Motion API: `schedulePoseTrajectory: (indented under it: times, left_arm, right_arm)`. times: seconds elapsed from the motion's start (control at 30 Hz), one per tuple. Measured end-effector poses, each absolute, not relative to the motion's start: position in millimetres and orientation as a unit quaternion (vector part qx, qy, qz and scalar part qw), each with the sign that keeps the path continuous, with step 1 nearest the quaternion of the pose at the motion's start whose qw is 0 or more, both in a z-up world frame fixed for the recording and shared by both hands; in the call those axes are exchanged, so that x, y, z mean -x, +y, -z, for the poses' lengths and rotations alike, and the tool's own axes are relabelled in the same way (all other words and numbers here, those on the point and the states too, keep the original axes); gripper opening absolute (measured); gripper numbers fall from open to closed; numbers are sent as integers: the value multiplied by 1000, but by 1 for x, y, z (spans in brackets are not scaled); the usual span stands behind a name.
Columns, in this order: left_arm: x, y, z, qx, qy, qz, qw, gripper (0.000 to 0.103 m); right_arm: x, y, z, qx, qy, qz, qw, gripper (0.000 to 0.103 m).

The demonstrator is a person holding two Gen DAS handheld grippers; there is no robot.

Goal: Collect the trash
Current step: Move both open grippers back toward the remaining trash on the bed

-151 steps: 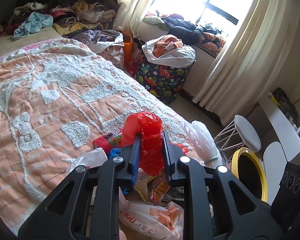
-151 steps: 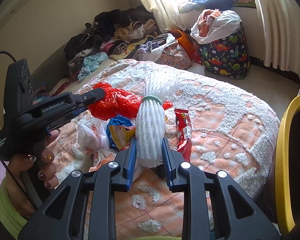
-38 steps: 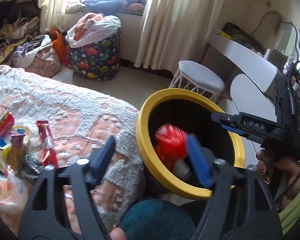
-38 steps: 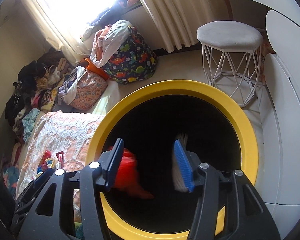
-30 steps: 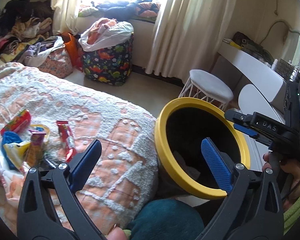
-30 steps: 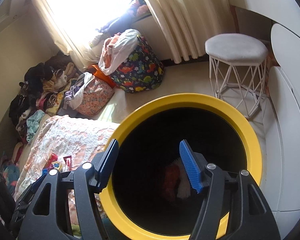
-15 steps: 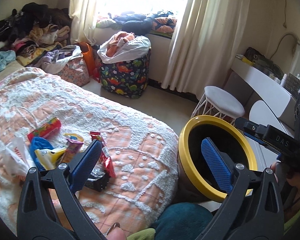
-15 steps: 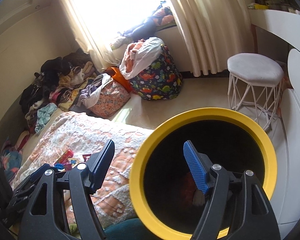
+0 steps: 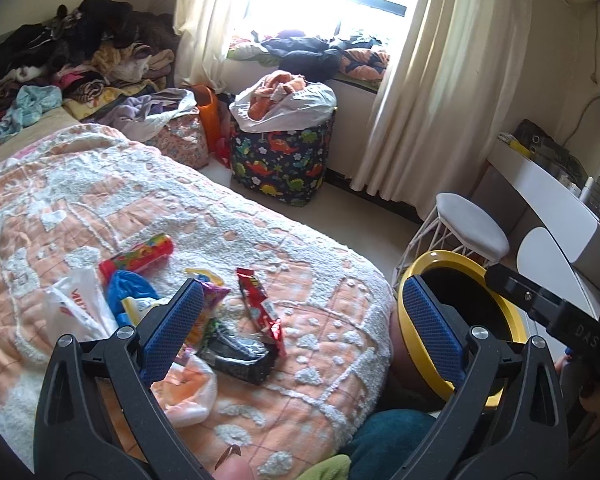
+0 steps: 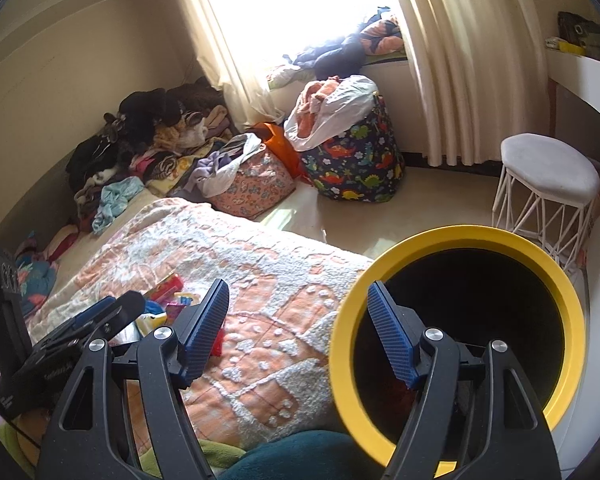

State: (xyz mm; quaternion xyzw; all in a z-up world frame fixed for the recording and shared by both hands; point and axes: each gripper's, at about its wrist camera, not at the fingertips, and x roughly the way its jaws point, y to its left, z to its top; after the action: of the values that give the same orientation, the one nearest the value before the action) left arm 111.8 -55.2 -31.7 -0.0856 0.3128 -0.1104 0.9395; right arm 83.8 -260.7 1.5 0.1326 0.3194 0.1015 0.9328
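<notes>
A yellow-rimmed black bin stands beside the bed; it also shows in the left wrist view. Loose trash lies on the orange bedspread: a red snack wrapper, a black packet, a red tube, a blue bag and a white plastic bag. My left gripper is open and empty above the trash pile. My right gripper is open and empty, between the bed edge and the bin rim. The trash shows small in the right wrist view.
A dinosaur-print laundry bag and a floral bag stand on the floor by the window. A white wire stool and a white desk are at the right. Piles of clothes lie at the back left.
Both grippers have let go of the red bag and the white net into the bin and opened. Both have since pulled back and swung left toward the bed and its trash.
</notes>
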Motion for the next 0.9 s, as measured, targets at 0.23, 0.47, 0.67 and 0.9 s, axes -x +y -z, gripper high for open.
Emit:
schedulePoseTrajectory:
  times: [0.23, 0.47, 0.67, 0.9]
  left_arm:
    - [-114, -27, 35, 101, 313, 82, 941, 92]
    - [-115, 6, 40, 116, 317, 48, 940, 92]
    - [-115, 33, 46, 131, 321, 22, 938, 92]
    - [-116, 63, 53, 152, 328, -8, 933, 92]
  right_arm:
    - [-83, -232, -1, -108, 330, -121, 930, 69]
    - [-83, -202, 2, -78, 341, -140, 926, 69]
    - [-86, -177, 5, -51, 350, -164, 921, 69]
    - [-91, -156, 12, -34, 363, -183, 913, 69]
